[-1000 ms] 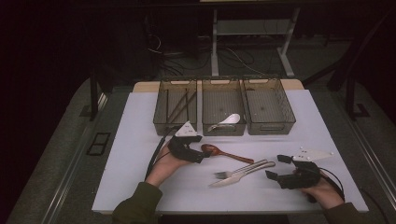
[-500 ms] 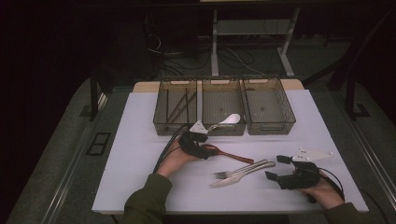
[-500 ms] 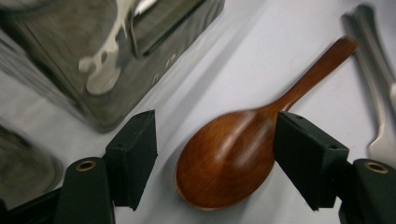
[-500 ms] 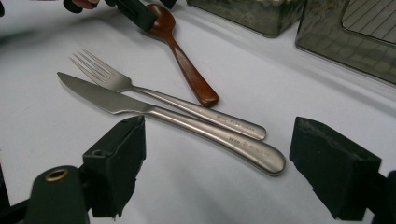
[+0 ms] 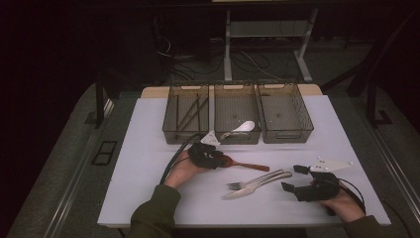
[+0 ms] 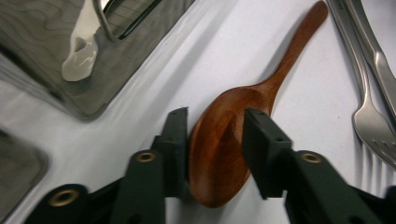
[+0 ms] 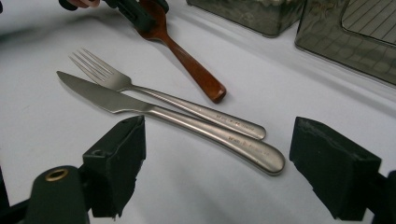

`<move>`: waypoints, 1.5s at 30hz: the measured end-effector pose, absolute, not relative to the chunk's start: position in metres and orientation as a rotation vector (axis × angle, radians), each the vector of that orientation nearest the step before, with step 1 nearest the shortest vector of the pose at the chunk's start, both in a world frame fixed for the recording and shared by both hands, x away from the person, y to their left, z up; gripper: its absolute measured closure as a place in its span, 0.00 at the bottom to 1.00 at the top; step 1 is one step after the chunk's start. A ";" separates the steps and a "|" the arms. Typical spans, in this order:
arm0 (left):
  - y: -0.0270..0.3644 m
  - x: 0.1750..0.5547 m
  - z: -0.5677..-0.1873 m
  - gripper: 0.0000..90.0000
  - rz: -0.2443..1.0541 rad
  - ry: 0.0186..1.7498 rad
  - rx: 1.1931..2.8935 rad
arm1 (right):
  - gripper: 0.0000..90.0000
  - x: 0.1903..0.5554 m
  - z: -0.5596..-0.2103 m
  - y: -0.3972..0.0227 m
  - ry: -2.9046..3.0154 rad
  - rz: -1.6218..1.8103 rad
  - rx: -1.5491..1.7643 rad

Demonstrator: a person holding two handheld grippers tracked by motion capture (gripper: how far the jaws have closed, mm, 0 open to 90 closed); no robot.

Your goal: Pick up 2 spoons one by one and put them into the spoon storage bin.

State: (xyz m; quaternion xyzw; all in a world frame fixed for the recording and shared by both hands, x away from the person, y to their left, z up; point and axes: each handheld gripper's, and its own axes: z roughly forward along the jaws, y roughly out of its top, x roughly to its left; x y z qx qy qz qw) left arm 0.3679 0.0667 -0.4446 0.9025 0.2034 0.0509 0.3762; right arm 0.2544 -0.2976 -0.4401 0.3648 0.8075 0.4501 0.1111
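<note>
Now that its jaws have just been closing, the left tool [image 6: 212,140] pinches the wooden spoon [image 6: 224,144] bowl, ready for lifting; the right tool [image 7: 217,172] stays spread.

On my white table [image 5: 148,163] lie a wooden spoon [image 5: 247,165], a fork [image 5: 252,179], a knife [image 5: 257,185] and three trays [image 5: 237,134].

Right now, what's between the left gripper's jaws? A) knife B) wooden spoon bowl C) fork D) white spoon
B: in the left gripper view the left gripper has its jaws on either side of the wooden spoon bowl; the fork and knife lie apart.
</note>
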 end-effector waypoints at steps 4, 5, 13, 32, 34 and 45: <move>0.071 0.367 -0.441 0.82 0.121 0.492 2.292 | 0.20 0.254 -0.440 -0.298 2.372 1.322 1.070; 0.071 0.366 -0.440 0.84 0.120 0.488 2.290 | 0.20 0.254 -0.440 -0.298 2.372 1.322 1.070; 0.074 0.363 -0.435 0.92 0.110 0.468 2.269 | 0.20 0.254 -0.440 -0.297 2.375 1.318 1.064; 0.086 0.362 -0.392 0.92 0.260 0.515 2.117 | 0.20 0.255 -0.440 -0.297 2.375 1.320 1.065; 0.086 0.365 -0.386 0.92 0.281 0.527 2.113 | 0.20 0.255 -0.440 -0.297 2.375 1.320 1.062; 0.082 0.396 -0.362 0.92 0.408 0.641 2.103 | 0.20 0.255 -0.440 -0.297 2.374 1.324 1.060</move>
